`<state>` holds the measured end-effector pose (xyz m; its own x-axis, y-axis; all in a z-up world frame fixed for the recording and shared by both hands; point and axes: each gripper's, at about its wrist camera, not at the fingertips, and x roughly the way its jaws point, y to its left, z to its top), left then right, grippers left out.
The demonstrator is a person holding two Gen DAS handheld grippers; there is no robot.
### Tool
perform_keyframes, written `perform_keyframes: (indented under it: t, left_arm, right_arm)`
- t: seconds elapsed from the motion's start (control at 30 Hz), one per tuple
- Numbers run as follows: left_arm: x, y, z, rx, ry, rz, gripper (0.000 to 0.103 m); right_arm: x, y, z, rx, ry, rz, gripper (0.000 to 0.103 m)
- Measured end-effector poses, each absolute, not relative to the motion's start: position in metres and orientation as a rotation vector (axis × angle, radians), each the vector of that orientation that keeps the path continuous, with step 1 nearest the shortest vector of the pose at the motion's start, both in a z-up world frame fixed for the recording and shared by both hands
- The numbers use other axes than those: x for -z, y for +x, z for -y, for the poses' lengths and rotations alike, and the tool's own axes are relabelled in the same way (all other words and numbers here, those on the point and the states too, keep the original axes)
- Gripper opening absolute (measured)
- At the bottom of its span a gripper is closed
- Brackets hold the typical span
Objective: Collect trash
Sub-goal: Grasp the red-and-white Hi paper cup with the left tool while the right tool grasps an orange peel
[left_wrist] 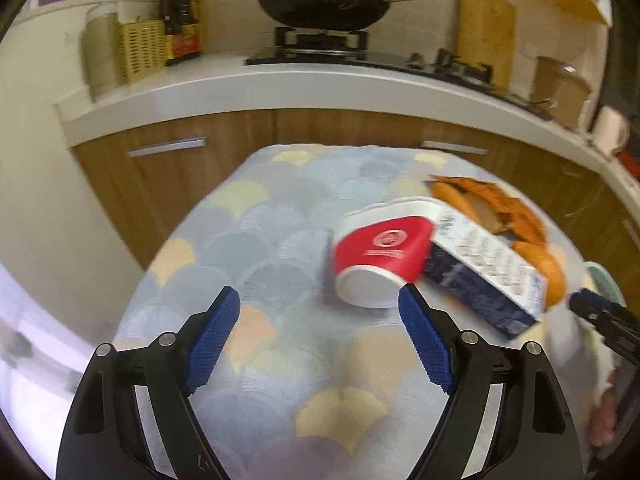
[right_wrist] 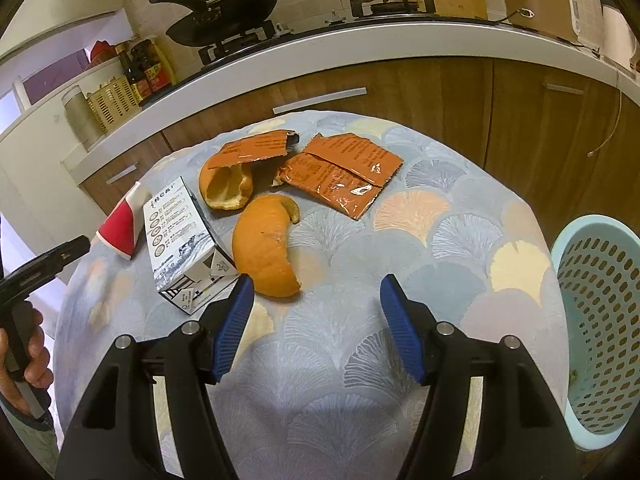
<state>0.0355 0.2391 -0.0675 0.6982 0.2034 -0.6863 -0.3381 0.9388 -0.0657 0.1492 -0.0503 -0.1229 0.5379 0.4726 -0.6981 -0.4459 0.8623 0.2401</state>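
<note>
A red and white paper cup (left_wrist: 380,256) lies on its side on the patterned tablecloth (left_wrist: 280,240), against a white and dark blue carton (left_wrist: 484,276). My left gripper (left_wrist: 320,308) is open and empty, its right finger close to the cup's base. In the right wrist view the carton (right_wrist: 180,236) lies beside the cup (right_wrist: 120,228), two orange peels (right_wrist: 264,248) (right_wrist: 226,184) and torn orange wrappers (right_wrist: 340,172). My right gripper (right_wrist: 316,292) is open and empty, just short of the nearer peel.
A light blue perforated basket (right_wrist: 600,320) stands at the table's right edge. Behind the table run a white kitchen counter (right_wrist: 360,44) with wooden cabinets, a black wok (left_wrist: 324,4) on a stove, bottles and a cutting board.
</note>
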Motion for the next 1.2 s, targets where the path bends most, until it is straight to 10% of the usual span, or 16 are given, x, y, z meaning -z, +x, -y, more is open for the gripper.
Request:
perform_keyframes:
  t: [1.2]
  left_arm:
    - [0.085,0.064,-0.256,-0.096,-0.454,-0.546,0.065]
  right_arm:
    - [0.123,0.186,-0.019,-0.565,-0.037,-0.959,0.05]
